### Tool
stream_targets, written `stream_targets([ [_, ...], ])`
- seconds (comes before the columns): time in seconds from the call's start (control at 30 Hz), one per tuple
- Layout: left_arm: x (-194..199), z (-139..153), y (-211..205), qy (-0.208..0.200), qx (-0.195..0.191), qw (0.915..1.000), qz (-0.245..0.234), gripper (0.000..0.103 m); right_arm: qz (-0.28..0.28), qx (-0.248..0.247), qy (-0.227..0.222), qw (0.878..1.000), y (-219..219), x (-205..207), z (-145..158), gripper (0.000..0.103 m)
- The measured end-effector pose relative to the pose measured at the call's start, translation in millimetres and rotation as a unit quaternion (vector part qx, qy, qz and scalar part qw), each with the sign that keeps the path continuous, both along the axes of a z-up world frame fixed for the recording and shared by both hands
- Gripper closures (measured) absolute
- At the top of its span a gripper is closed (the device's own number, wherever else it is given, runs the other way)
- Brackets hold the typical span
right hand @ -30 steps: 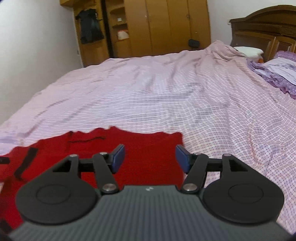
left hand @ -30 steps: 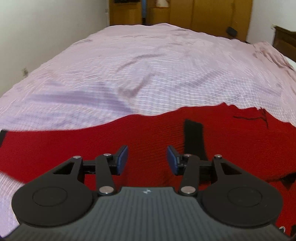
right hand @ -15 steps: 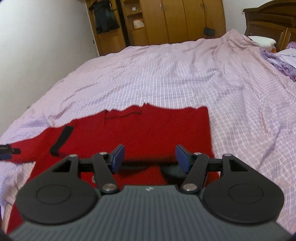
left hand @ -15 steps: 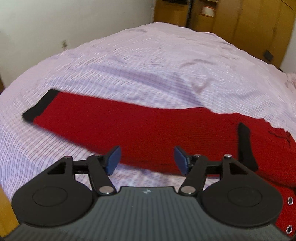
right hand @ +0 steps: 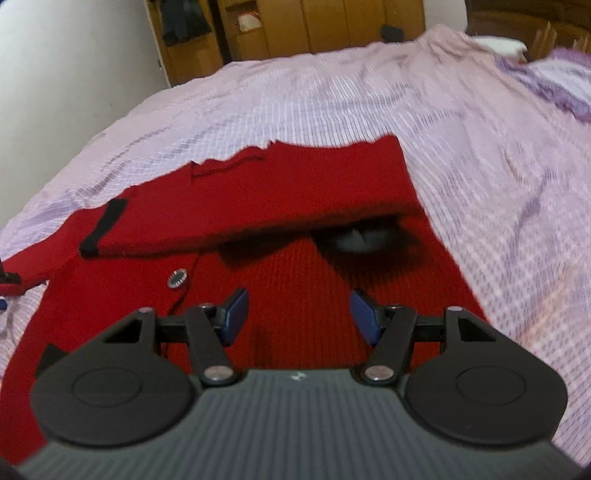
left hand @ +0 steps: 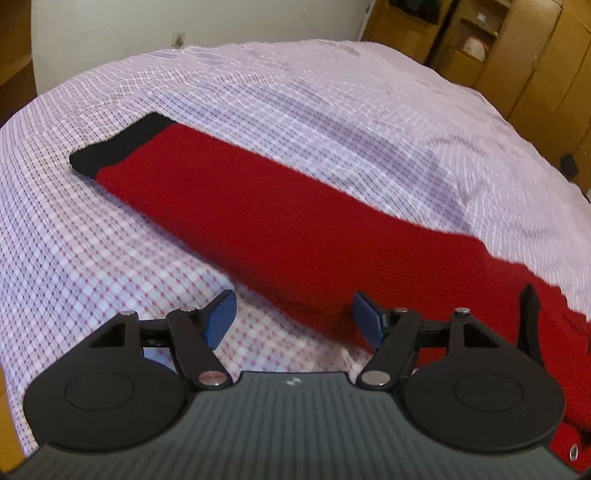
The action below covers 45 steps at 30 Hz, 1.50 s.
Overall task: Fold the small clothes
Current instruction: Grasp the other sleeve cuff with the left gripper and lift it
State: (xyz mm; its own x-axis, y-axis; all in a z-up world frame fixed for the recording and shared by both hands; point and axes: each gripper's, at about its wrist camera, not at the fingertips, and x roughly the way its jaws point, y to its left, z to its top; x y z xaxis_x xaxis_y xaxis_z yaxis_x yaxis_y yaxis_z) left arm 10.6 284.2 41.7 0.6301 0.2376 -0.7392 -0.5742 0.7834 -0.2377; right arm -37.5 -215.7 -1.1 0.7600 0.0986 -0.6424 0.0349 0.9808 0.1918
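Red sweater mid-frame on checked bedsheet; sleeve runs to upper left. My left gripper and right gripper both gape wide, holding nothing.

Your landmark is the red sweater, lying flat on the checked bedsheet. Beyond its far edge you have open sheet all the way to the wooden wardrobes. To its right the sheet lies bare until the purple bedding by the headboard. Off the black cuff of its outstretched sleeve the sheet ends near a white wall. A folded sleeve lies across its body.
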Motion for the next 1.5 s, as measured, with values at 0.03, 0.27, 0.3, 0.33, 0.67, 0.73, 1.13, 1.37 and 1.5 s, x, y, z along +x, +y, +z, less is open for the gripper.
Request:
stream_targets([
  [0.03,1.7,1.1,1.7,-0.002,0.005,1.0,0.003,0.029,-0.004,0.003,0.001,1.0,-1.0,-0.6,-2.0,0.04],
  [0.27,16.6,-1.0,10.7,-0.016,0.025,0.9992,0.026,0.031,-0.012,0.007,-0.001,1.0,0.4,-4.3,-7.9,0.04],
  [0.3,17.6,-1.3,10.4,-0.02,0.032,0.9989,0.026,0.044,-0.012,0.007,-0.001,1.0,0.4,-4.3,-7.8,0.04],
  [0.33,19.5,-1.7,10.0,-0.024,0.04,0.9986,0.023,0.055,-0.012,0.007,-0.002,1.0,0.4,-4.4,-7.6,0.04],
  [0.67,-7.0,47.2,-2.4,-0.132,0.056,0.9893,-0.025,0.087,-0.014,0.024,-0.009,1.0,-2.8,-4.4,-5.0,0.04],
  [0.73,-9.1,59.5,-12.0,-0.148,0.06,0.9864,-0.04,0.087,-0.01,0.027,-0.01,1.0,-2.6,-5.3,-3.8,0.04],
  [1.13,-5.5,126.6,-86.2,-0.217,0.074,0.9608,-0.156,0.088,-0.012,0.044,-0.036,0.998,-8.7,-15.3,7.8,0.04],
  [1.37,12.9,144.4,-141.7,-0.225,0.08,0.9485,-0.208,0.088,-0.011,0.055,-0.045,0.997,-12.1,-20.6,11.0,0.04],
  [1.5,23.7,147.3,-174.5,-0.229,0.077,0.9406,-0.239,0.088,-0.015,0.06,-0.05,0.997,-15.9,-22.6,12.6,0.04],
])
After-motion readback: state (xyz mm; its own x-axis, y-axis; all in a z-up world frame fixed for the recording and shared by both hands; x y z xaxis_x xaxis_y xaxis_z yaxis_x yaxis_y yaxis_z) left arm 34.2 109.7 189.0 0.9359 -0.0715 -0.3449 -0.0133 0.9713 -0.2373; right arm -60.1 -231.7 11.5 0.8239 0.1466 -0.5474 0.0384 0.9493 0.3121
